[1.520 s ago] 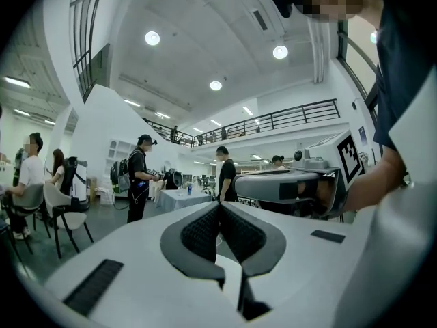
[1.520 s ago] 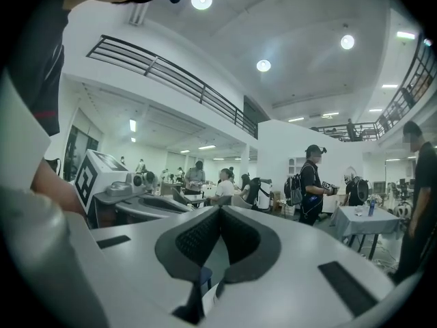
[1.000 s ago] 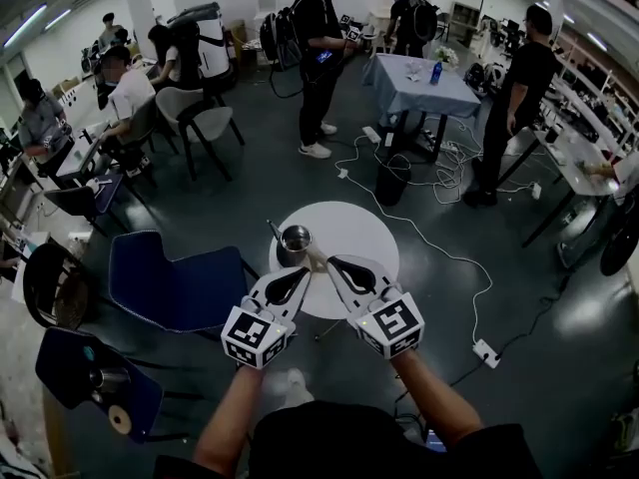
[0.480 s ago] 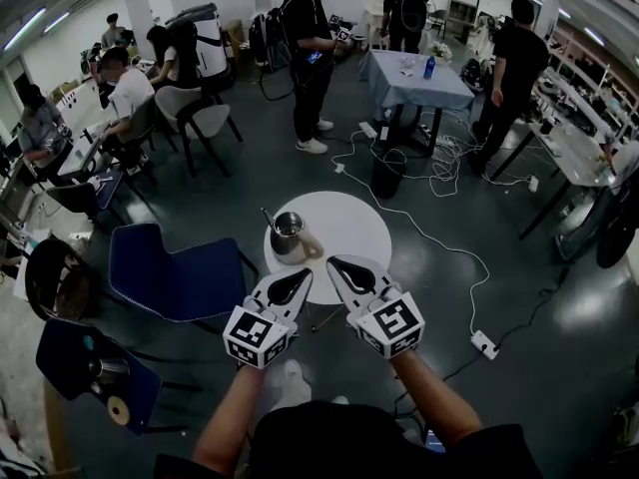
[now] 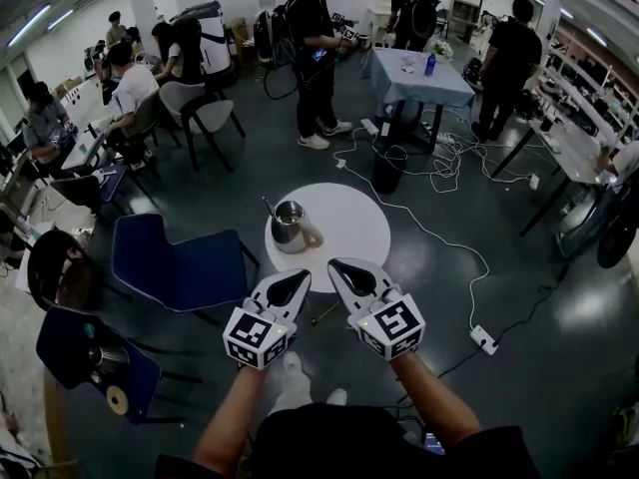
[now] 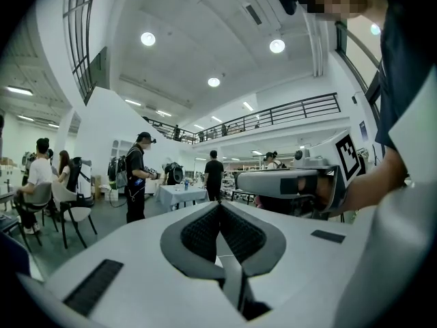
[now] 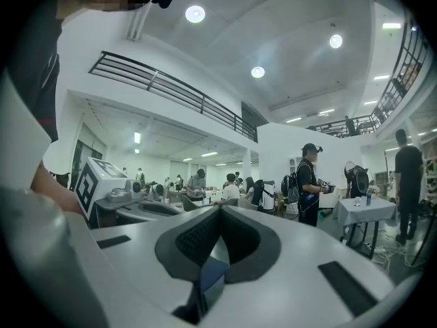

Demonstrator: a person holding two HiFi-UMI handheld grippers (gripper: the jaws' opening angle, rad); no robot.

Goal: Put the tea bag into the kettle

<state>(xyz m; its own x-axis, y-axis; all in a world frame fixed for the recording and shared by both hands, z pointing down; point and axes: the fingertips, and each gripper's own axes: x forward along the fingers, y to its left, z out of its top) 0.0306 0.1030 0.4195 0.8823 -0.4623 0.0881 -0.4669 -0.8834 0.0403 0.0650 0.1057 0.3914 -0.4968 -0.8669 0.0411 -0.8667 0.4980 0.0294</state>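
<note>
Shiny metal kettle (image 5: pixel 289 222); smooth matt white table (image 5: pixel 351 230) — blue cloth chair (image 5: pixel 175 272).

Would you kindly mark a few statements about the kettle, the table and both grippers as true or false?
The kettle stands on the round white table. True.
The left gripper grips the kettle. False: its jaws are together on nothing, apart from the kettle.
The right gripper has its jaws together. True.
In the head view, the kettle stands at the table's right edge. False: it stands near the left edge.
</note>
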